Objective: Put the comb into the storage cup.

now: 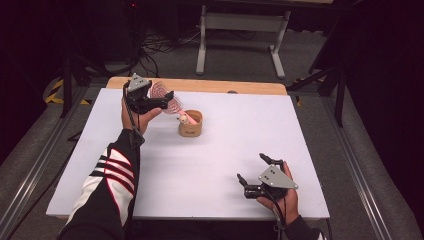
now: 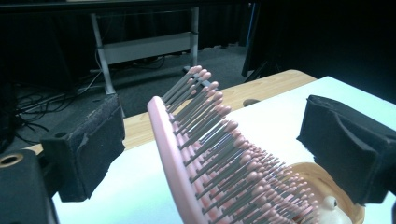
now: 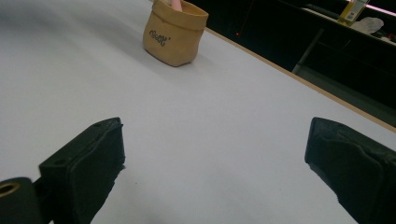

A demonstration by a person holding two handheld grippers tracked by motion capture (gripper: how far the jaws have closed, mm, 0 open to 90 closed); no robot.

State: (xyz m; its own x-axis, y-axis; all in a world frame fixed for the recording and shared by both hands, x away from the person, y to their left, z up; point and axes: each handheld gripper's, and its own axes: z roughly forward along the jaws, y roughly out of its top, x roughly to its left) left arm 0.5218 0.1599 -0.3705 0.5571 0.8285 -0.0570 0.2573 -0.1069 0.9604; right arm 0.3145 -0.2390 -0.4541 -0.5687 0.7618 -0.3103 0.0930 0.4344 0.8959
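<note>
The left gripper [image 1: 159,101] has its jaws standing wide apart, one pad on either side of the pink hairbrush [image 2: 210,154] with clear air on both sides; nothing presses on the brush. Seen from the left gripper view, the brush head leans tilted between the pads, bristles facing the far pad, its lower end going down into the tan pouch [image 1: 190,124]. The pouch stands upright on the white desk [image 1: 225,145] just beside the left gripper, toward the desk's middle, and a small cream-coloured piece sits at its mouth beside the brush; what that piece is cannot be told. The brush head rises above the pouch rim and slants away from it toward the desk's far edge.

The right gripper [image 1: 252,173] also has its jaws spread wide, with only bare desk surface between them. It sits well apart from the pouch, low near the person's edge of the desk, its jaws pointing across toward the pouch. A strip of wood shows along the desk's far edge, beyond the pouch.
</note>
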